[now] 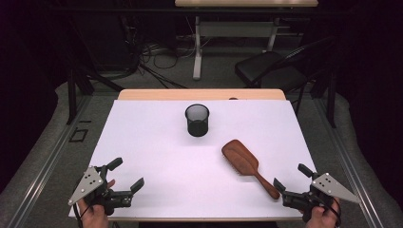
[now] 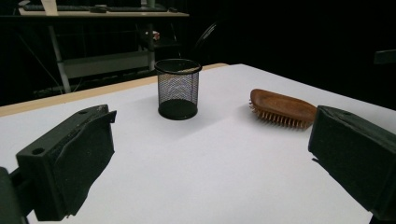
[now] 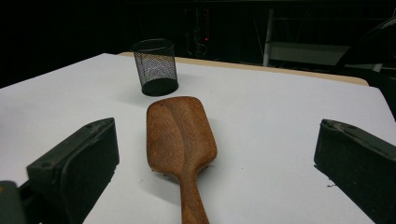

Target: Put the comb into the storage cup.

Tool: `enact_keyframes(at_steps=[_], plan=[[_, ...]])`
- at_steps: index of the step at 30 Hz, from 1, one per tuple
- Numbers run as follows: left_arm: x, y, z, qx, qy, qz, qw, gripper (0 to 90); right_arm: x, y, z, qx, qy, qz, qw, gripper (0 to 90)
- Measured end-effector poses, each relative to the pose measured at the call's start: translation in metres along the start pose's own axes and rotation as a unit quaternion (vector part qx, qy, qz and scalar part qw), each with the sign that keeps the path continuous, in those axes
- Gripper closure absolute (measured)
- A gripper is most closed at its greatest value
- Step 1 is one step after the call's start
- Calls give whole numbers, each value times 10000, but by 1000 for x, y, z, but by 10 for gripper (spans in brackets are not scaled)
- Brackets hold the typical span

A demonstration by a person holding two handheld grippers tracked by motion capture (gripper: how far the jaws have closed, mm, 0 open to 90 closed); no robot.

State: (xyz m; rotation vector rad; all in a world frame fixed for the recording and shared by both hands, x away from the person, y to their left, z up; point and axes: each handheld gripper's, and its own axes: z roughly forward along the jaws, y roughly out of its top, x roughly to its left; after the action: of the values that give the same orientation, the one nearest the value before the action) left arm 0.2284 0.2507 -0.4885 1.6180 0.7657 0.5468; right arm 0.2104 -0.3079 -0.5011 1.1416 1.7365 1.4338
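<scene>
My main worry is the wooden hairbrush [image 1: 246, 164] itself: it lies bristles down on the white table [image 1: 157, 156], so its smooth, rounded back faces up and its thin handle tapers, and if I close my right gripper [image 1: 290, 179] on the handle off-centre I expect it to pivot or slip out sideways as I lift. A second risk is the mesh cup [image 1: 197, 120]: it looks light and stands free, so a brush head swung in low could clip its rim and tip or push it rather than drop inside. It could also lean over once the long brush stands in it, handle out. Taking the cup as my landmark, the hairbrush lies on the near side of it and off to the right, apart from it, with the paddle head toward the cup and the handle running away from it toward my right gripper. That gripper sits just beyond the handle's end, jaws spread wide and empty, the handle pointing in between them in the right gripper view. My left gripper [image 1: 129, 175] rests well away from the cup at the near left of the table, jaws also wide, holding nothing.
</scene>
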Motion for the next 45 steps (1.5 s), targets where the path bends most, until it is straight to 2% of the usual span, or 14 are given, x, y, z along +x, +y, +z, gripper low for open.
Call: enact_keyframes(at_steps=[4,9,13,18,21,26,29,32,35,37,38,45], plan=[[-1,-1,1,30,-10,0,10000,2,-3,-2,3,145,-5,60,9999,0],[-2,-1,2,28,-64,-27,10000,1,-2,-2,3,336,-37,27,9994,0],[-4,-2,4,121,-69,49,9999,2,-2,1,3,385,50,-10,9992,0],[-6,-4,7,319,-99,18,9994,2,-1,3,8,565,50,8,9984,0],[-6,-5,7,390,-297,-67,9988,2,3,4,12,719,96,-62,9973,0],[-10,-8,8,543,-282,-51,9981,2,10,5,18,920,188,-68,9956,0],[-12,-10,9,614,-277,-18,9977,2,12,5,23,1102,216,-193,9935,0],[-14,-10,10,625,-281,5,9976,2,12,4,25,1131,219,-200,9931,3],[-15,-11,12,656,-296,57,9974,2,10,3,26,1304,199,-241,9910,13],[-15,-11,12,657,-299,69,9974,2,10,3,27,1302,192,-215,9911,17],[-16,-11,12,661,-324,81,9973,2,10,3,28,1420,216,-235,9893,41],[-17,-11,12,685,-282,161,9971,2,10,2,32,1624,251,-302,9859,77]])
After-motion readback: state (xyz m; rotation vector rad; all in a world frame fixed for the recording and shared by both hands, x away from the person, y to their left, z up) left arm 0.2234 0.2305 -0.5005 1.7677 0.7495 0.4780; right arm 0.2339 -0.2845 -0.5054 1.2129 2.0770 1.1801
